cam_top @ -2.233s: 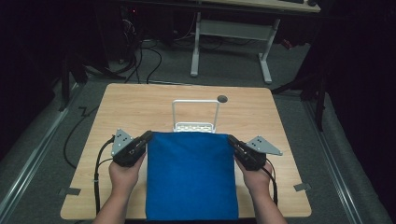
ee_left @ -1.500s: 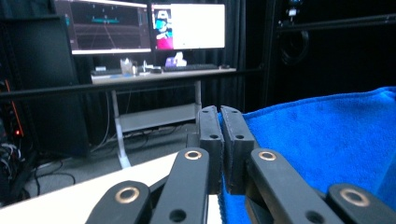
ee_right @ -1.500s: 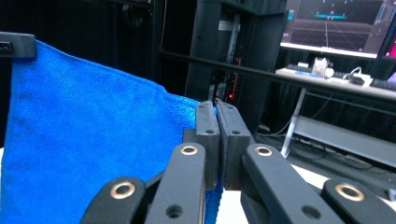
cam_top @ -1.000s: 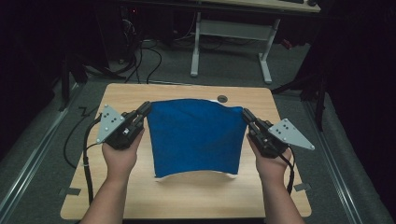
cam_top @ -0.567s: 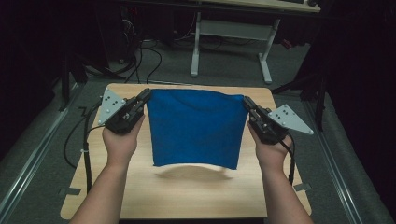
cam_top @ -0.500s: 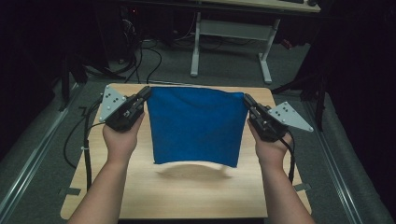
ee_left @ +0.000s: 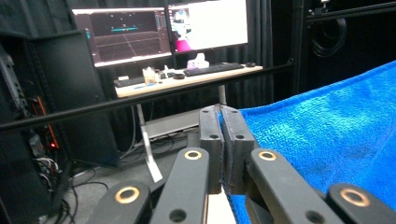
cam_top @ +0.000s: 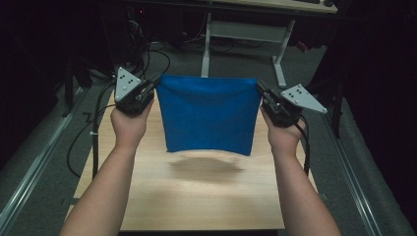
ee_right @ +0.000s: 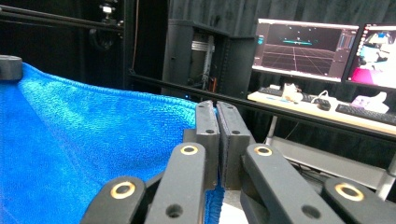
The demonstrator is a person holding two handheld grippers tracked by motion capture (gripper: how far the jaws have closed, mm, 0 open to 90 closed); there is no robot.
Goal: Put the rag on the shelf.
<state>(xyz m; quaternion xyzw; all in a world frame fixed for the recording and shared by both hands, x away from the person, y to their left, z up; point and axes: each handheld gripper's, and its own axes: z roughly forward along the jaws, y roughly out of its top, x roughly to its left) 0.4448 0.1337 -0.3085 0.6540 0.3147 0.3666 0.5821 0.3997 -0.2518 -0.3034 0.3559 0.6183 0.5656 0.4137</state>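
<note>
Blue terry fabric, a square microfibre cloth (cam_top: 208,114), hangs spread in the air above the light wooden table (cam_top: 206,196), its top edge stretched almost straight between the two tools and its lower edge curving free, clear of the tabletop, where a soft shadow lies beneath it. The left hand-held gripper (cam_top: 153,84) is clenched on the cloth's upper left corner; in the left gripper view its black jaws (ee_left: 223,140) stand pressed together with the blue pile pinched between them, and the cloth runs away to the right of the jaws. The right hand-held gripper (cam_top: 260,88) is clenched on the upper right corner in the same way; in the right gripper view its jaws (ee_right: 218,140) are closed with the fabric caught in the seam, and the cloth spreads off to the left of them. Both tools sit level with each other at the far half of the table, well apart, one at each side of the cloth, with the person's forearms reaching in from the near edge. Behind, a desk with lit monitors (ee_left: 161,30) and a keyboard stands across the dark room.
</note>
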